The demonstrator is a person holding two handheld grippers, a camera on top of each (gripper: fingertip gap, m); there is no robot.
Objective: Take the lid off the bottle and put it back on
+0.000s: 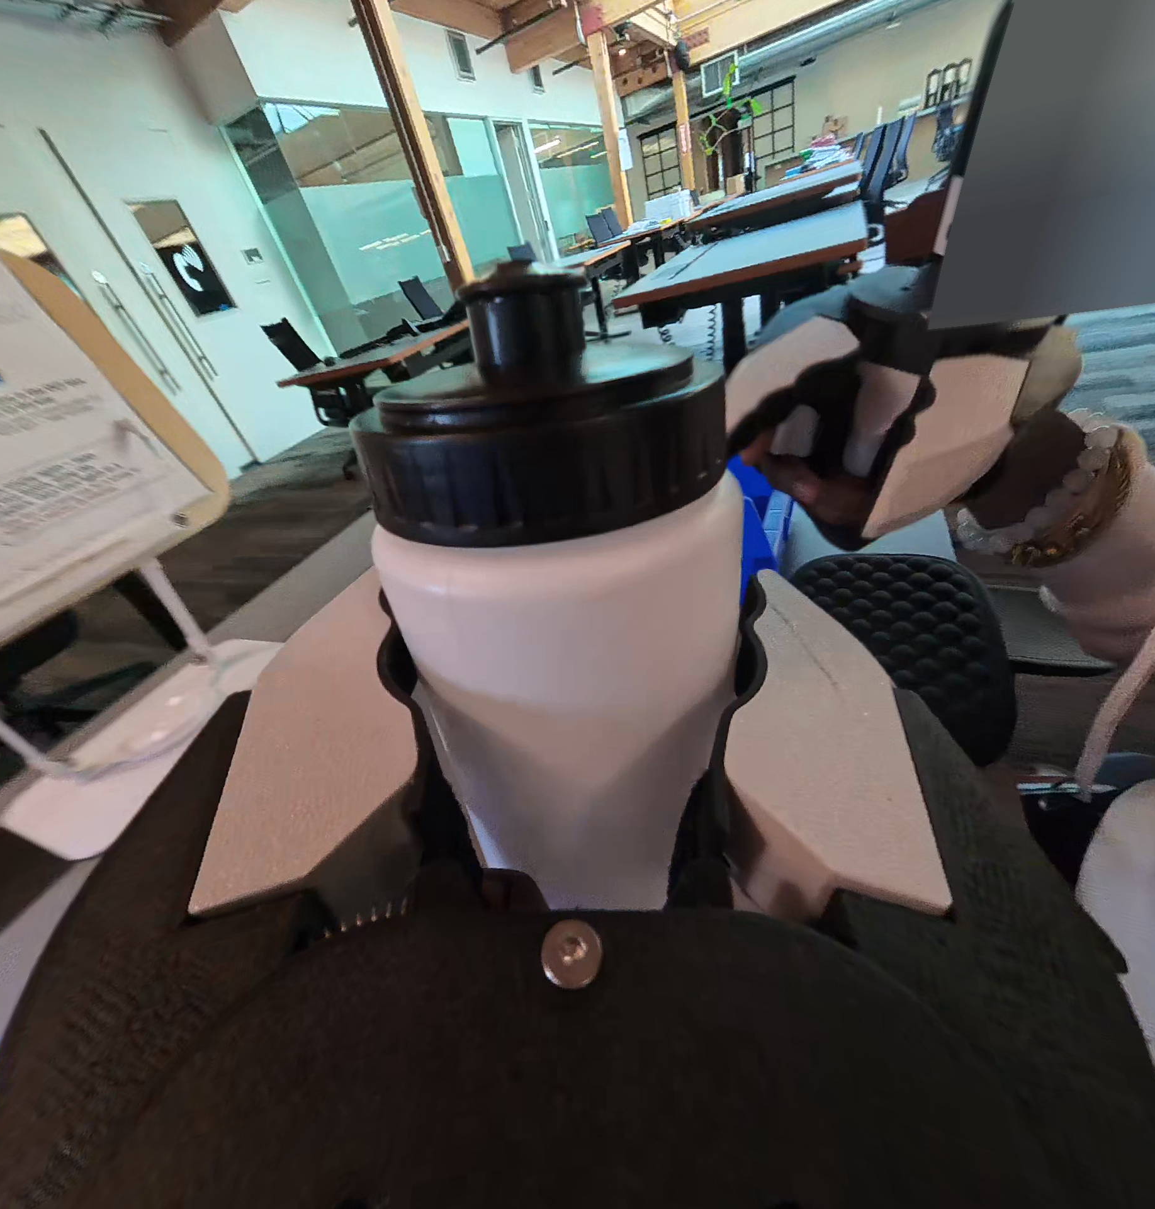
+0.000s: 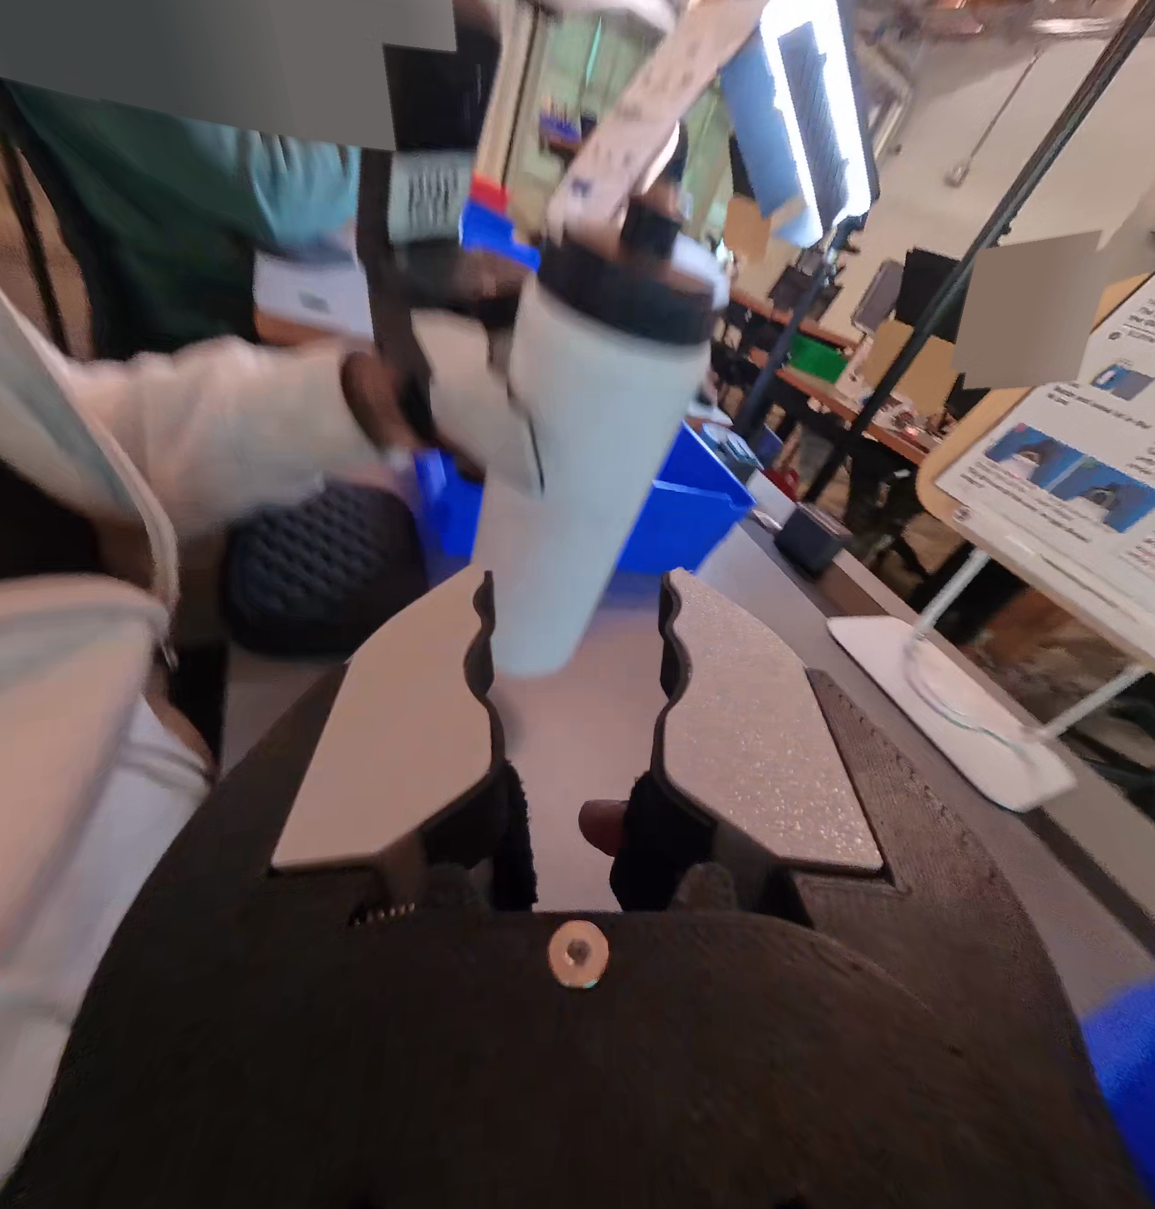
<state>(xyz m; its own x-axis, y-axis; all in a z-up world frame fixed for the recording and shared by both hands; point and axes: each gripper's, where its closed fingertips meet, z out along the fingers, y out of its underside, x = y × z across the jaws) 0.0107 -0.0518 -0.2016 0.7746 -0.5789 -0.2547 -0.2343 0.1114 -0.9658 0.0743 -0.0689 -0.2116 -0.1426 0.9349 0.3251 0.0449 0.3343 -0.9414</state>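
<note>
A white bottle (image 1: 561,641) with a black screw lid (image 1: 542,451) and a spout on top fills the left wrist view. My left gripper (image 1: 574,602) is shut on the bottle's body below the lid. In the right wrist view the bottle (image 2: 581,458) is tilted and lifted above the table, with the lid (image 2: 627,288) on it and the left gripper (image 2: 496,405) clamped on its side. My right gripper (image 2: 578,628) is open and empty, near the bottle's bottom end. It also shows in the left wrist view (image 1: 849,425), to the right of the lid and apart from it.
Blue bins (image 2: 686,517) stand behind the bottle. An instruction board on a white stand (image 2: 1084,458) is at the right, and shows at the left in the left wrist view (image 1: 58,458). A black chair back (image 2: 319,562) and a small black box (image 2: 810,543) are nearby. The table (image 2: 581,752) lies below.
</note>
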